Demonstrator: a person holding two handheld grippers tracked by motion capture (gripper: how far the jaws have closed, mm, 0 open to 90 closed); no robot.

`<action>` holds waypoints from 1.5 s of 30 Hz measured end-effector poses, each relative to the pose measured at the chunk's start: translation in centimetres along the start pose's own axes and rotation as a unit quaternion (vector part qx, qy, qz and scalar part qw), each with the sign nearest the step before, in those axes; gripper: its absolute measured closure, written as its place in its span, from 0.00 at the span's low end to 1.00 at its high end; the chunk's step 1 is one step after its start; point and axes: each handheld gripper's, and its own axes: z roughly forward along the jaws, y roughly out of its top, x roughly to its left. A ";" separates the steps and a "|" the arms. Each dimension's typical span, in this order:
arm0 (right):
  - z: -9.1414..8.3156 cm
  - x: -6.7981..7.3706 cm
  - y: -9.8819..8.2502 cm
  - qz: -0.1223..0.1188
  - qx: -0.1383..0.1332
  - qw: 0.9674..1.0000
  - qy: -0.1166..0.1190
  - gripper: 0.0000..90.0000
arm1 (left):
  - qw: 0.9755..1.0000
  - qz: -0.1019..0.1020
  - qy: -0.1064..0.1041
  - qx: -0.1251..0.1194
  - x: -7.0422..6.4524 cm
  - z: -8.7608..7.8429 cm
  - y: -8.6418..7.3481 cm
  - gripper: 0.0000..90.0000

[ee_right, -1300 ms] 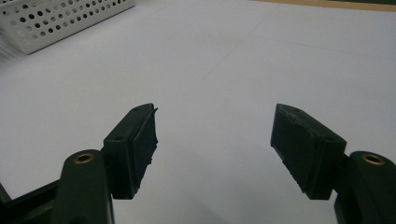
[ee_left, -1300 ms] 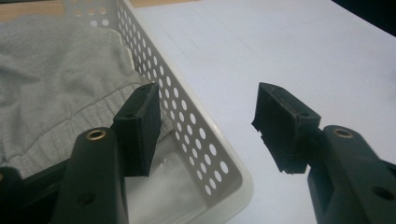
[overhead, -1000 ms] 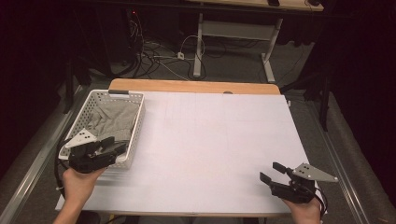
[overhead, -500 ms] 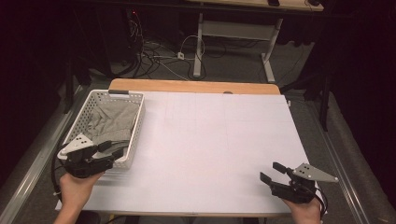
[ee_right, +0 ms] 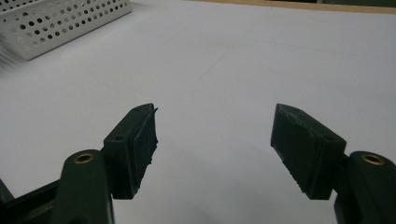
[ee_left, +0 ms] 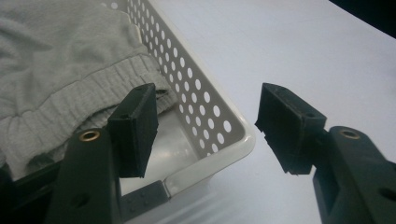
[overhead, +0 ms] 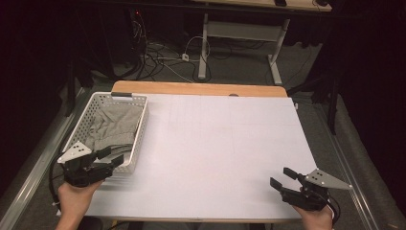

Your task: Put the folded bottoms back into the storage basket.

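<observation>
My left gripper [overhead: 111,158] has pulled back a bit to the near corner of the white perforated plastic basket [overhead: 140,132], jaws apart and empty. The grey ribbed-waistband garment [overhead: 115,127] inside still needs grabbing. Right gripper [overhead: 282,178] idles open, near right.

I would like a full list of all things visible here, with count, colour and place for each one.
basket: one, white, perforated, near-left part of the table
garment: one, grey, lying inside the basket
table: one, white top with a wooden far edge
desk frame: one, white, on the floor beyond the table
cables: several, on the floor beyond the table
left gripper: one, black, open, at the basket's near corner
right gripper: one, black, open, over the table's near-right part
</observation>
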 end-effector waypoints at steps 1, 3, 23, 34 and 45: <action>-0.1 -0.1 0.0 0.002 -0.001 1.000 0.001 0.35 | 1.000 0.000 0.001 -0.001 0.0 -0.1 -0.1 0.41; -0.1 -0.1 -0.1 0.004 -0.004 1.000 0.001 0.35 | 1.000 0.000 0.004 -0.003 0.1 -0.2 -0.3 0.40; -0.7 0.1 -0.4 0.007 -0.005 1.000 0.005 0.35 | 0.999 -0.002 0.025 -0.021 0.3 -1.4 -1.9 0.38; -0.9 0.2 -0.5 0.010 -0.006 1.000 0.006 0.35 | 0.999 -0.004 0.034 -0.029 0.4 -2.1 -2.7 0.38; -1.3 0.0 -0.8 0.016 -0.009 1.000 0.002 0.35 | 0.999 -0.003 0.037 -0.028 0.3 -2.2 -3.2 0.38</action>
